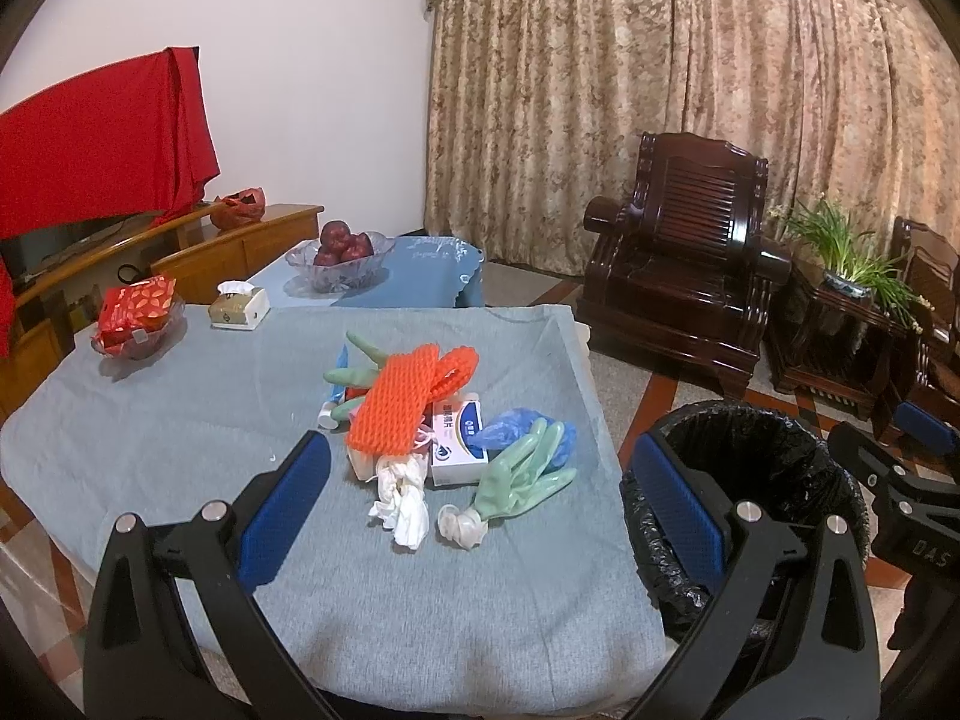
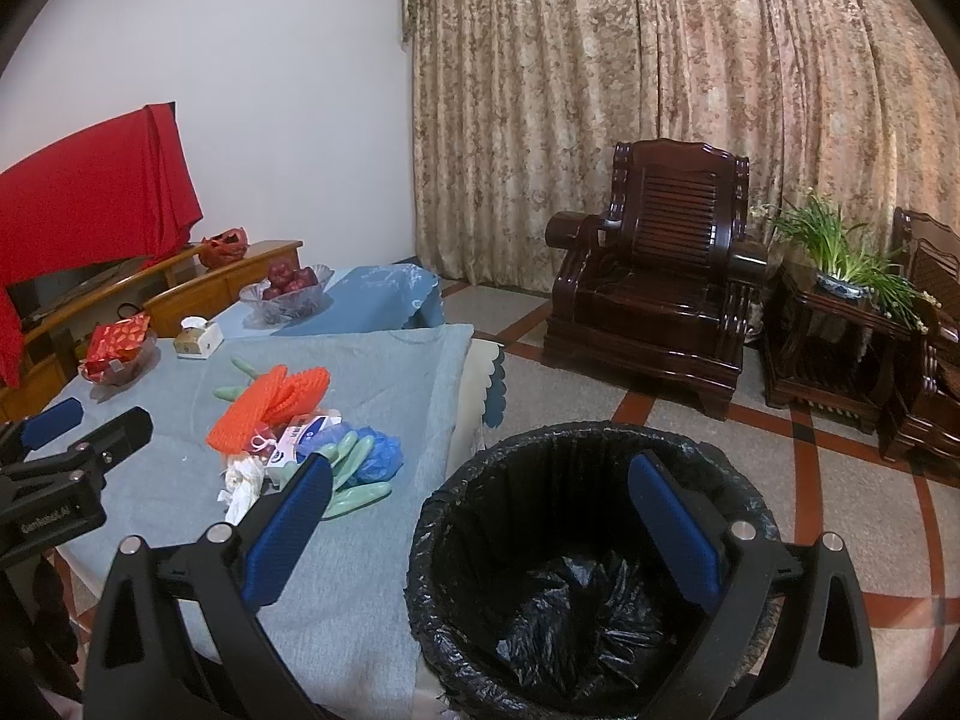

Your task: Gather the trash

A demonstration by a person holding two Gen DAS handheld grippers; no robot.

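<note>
A heap of trash lies mid-table on the grey cloth (image 1: 180,420): orange foam netting (image 1: 402,402), a white carton (image 1: 459,444), a blue plastic bag (image 1: 510,423), pale green rubber gloves (image 1: 522,480) and crumpled white tissue (image 1: 402,498). My left gripper (image 1: 480,486) is open, empty, just short of the heap. A bin with a black liner (image 2: 576,546) stands on the floor right of the table. My right gripper (image 2: 480,510) hangs open and empty over the bin's near rim. The heap shows again left of it, netting (image 2: 264,408) on top.
At the table's far left sit a red packet in a glass dish (image 1: 135,318) and a tissue box (image 1: 237,306). A glass bowl of red fruit (image 1: 339,252) stands on the blue-covered table behind. Dark wooden armchair (image 1: 684,276) and potted plant (image 1: 846,264) lie beyond the bin.
</note>
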